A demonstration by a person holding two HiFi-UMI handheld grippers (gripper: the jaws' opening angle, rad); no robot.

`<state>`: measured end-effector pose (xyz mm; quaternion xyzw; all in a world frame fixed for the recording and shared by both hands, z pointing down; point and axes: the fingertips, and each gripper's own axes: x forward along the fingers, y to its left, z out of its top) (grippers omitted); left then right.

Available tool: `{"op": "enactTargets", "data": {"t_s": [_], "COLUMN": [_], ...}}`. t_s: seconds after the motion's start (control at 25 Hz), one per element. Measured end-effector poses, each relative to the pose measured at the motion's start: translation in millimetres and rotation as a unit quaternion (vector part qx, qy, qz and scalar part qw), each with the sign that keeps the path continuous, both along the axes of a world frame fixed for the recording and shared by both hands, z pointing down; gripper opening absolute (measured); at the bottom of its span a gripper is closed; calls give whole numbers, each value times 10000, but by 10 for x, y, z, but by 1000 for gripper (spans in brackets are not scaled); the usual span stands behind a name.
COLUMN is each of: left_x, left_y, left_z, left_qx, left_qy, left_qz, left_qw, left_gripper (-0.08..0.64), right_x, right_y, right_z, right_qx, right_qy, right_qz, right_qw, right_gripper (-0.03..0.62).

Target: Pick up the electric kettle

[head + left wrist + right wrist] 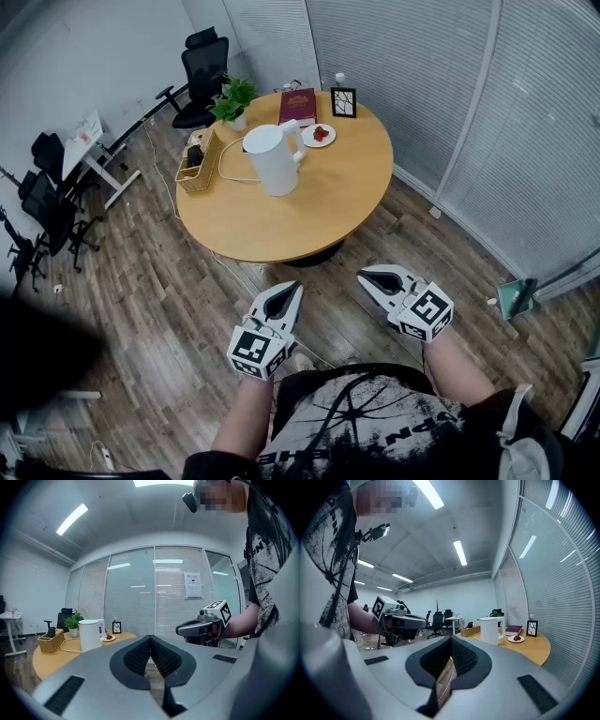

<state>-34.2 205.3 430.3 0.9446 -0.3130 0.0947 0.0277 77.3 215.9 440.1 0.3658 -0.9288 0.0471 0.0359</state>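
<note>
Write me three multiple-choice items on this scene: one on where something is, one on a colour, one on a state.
1. Where does the electric kettle stand?
A. on the round table
B. on the floor
C. on a chair

2. What colour is the book beside the picture frame?
A. blue
B. dark red
C. green

3. How do the jaws of the left gripper and the right gripper stand?
A. wide apart
B. shut on the kettle
C. shut, with nothing between them

Answers:
1 A: the kettle stands upright on the tabletop.
2 B: the cover shows dark red in the head view.
3 C: each gripper view shows the pads met at the tips, well short of the table.
</note>
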Motion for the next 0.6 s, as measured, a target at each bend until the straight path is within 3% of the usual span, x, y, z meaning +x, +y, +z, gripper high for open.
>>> {"op": "enactTargets", "data": {"t_s": [0.32,0.6], "left_x": [94,78], "left_y": [-23,17], "left_z": [-20,6], "left_qx": [20,1], "left_qy": [41,0], "left_qz": [40,3], "left_qw": [10000,10000], "left_gripper": [-2,-2], "right_x": [60,75], "right_y": [-21,-15], "right_z": [-96,-133], "right_qx": [137,96], "right_qy": [72,-270], "right_qz": [-83,-76], "right_qw": [9998,9996], "right_gripper": [20,21]}}
